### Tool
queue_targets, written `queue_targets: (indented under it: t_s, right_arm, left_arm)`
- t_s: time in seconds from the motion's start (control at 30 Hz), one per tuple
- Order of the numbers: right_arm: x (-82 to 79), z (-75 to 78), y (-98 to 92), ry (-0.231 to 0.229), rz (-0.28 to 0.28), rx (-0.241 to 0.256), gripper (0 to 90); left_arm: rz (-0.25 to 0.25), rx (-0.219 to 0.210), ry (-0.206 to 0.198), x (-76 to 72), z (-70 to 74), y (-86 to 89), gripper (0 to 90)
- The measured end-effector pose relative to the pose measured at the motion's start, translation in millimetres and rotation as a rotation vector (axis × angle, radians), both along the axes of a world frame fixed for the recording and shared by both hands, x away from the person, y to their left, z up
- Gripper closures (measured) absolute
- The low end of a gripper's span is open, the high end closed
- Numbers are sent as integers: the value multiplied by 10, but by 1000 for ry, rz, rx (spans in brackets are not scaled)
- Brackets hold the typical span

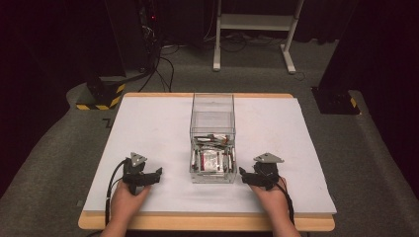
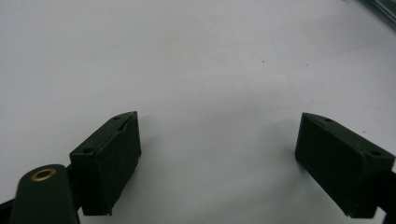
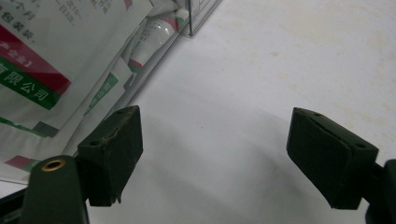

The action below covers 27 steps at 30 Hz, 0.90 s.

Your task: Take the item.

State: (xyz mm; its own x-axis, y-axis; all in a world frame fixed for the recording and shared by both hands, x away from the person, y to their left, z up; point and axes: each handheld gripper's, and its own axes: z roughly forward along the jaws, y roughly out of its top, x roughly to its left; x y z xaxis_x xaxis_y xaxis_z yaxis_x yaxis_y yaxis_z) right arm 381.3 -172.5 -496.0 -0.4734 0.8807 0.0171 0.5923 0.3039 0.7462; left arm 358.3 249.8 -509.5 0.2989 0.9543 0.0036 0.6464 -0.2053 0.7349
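On the white rectangular tabletop (image 1: 148, 128), at its middle, stands one tall clear plastic box (image 1: 212, 118), open at the top. In its lower part lies a heap of white printed sachets (image 1: 211, 159) with red and green markings; their number cannot be told. Two black hand-held grippers rest near the table's front edge, one on each side of the box and apart from it. The left gripper (image 2: 217, 161), held by the person's left hand (image 1: 126, 200), has its jaws spread wide over bare table and grasps nothing. The right gripper (image 3: 212, 158), held by the right hand (image 1: 272, 197), is likewise spread wide and empty, its left jaw just beside the box wall, behind which the sachets show.
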Motion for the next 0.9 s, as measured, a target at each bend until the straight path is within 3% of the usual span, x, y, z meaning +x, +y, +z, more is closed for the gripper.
queue_targets:
  t_s: [0.1, 0.57, 0.9]
  right_arm:
    - [-11, 21, -3, -23, 9, 1, 188]
    - [-47, 108, -11, -32, 26, -2, 220]
    - [-66, 188, -34, -75, 20, 0, 219]
  left_arm:
    - [0, 0, 0, 0, 0, 0, 144]
    - [0, 0, 0, 0, 0, 0, 144]
    - [-1, 0, 0, 0, 0, 1, 144]
